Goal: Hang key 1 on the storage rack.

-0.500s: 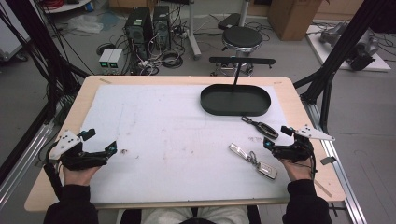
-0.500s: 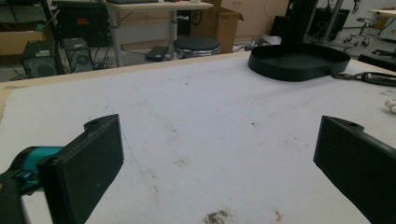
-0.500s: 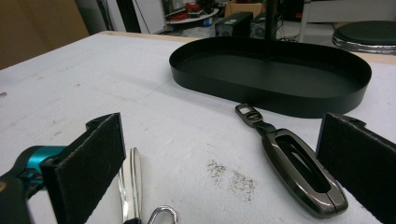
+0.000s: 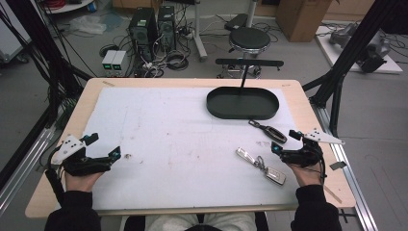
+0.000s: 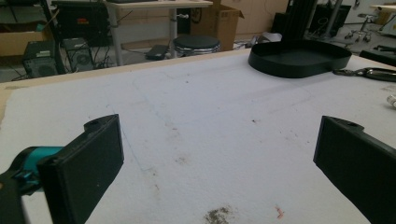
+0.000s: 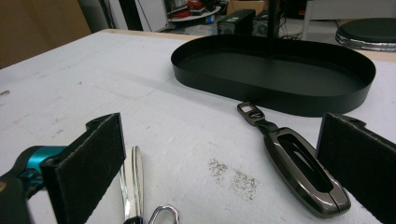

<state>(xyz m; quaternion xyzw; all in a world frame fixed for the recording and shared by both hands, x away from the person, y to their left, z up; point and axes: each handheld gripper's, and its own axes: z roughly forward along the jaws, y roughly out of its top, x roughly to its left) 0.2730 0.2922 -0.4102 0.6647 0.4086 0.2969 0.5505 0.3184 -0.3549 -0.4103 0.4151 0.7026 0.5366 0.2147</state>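
Nothing had really started: both tools, left (image 4: 103,147) and right (image 4: 284,142), sat spread wide and empty, while two key fobs, dark (image 4: 268,131) and silver (image 4: 261,166), lay near-right on the worktop (image 4: 168,130), outside the black tray (image 4: 243,103).

In the right gripper view, the right tongs' jaw covers the far edge of the dark key fob (image 6: 303,175), and the bottom edge cuts off the silver key (image 6: 135,186). In the left gripper view, the right edge crops another key (image 5: 373,73).
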